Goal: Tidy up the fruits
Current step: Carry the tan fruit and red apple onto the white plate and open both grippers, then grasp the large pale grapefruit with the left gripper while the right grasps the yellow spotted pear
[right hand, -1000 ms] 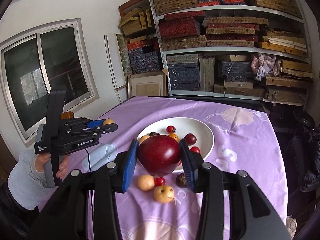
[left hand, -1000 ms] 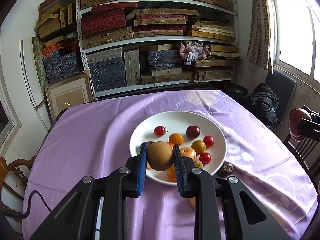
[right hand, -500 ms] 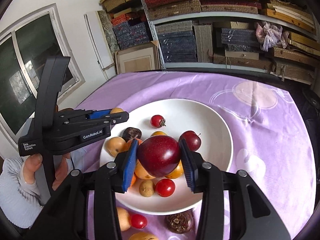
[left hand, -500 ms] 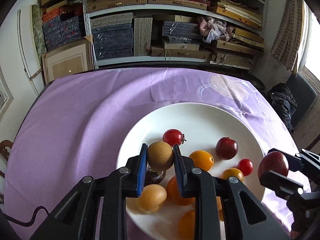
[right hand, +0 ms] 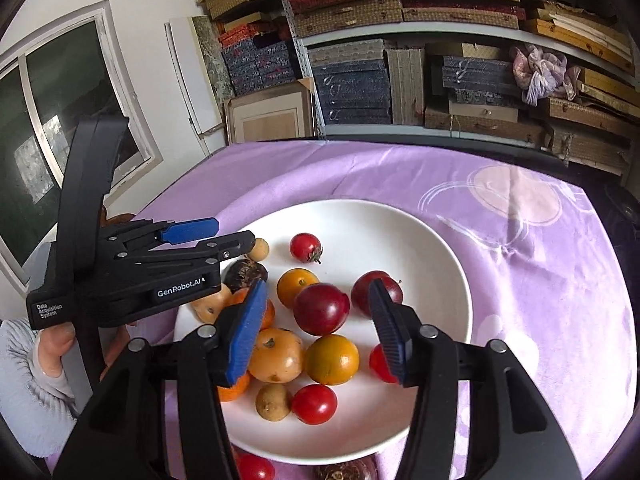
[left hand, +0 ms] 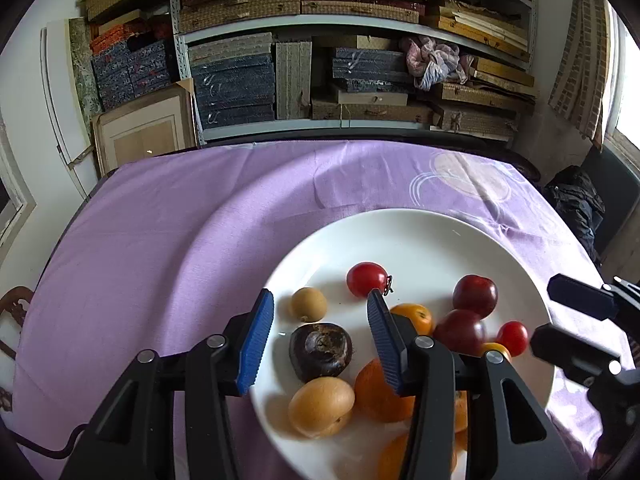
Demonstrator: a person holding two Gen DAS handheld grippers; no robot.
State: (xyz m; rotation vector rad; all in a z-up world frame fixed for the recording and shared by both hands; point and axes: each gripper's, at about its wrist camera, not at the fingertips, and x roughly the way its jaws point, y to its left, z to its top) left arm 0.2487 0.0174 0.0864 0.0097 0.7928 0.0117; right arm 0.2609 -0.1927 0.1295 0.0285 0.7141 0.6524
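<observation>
A big round white plate [left hand: 404, 236] sits on the desk, which wears a smooth purple cloth [left hand: 160, 240]. The plate holds little fruits: shiny red tomatoes, orange ones, a wrinkly dark fruit [left hand: 321, 351] and a small tan ball [left hand: 308, 305].

The left hand-held gripper [left hand: 320, 334] has just been opening. Its blue ridged pads stand apart, and the tan ball lies loose on the plate beyond them.

The right hand-held gripper [right hand: 318, 330] has just been opening too. The smooth dark red plum [right hand: 321, 309] rests in the pile between its pads, maybe not touching them.

Only the right view shows two more fruits on the cloth at the plate's near edge, and a hand [right hand: 60, 344] in a grey sleeve.
</observation>
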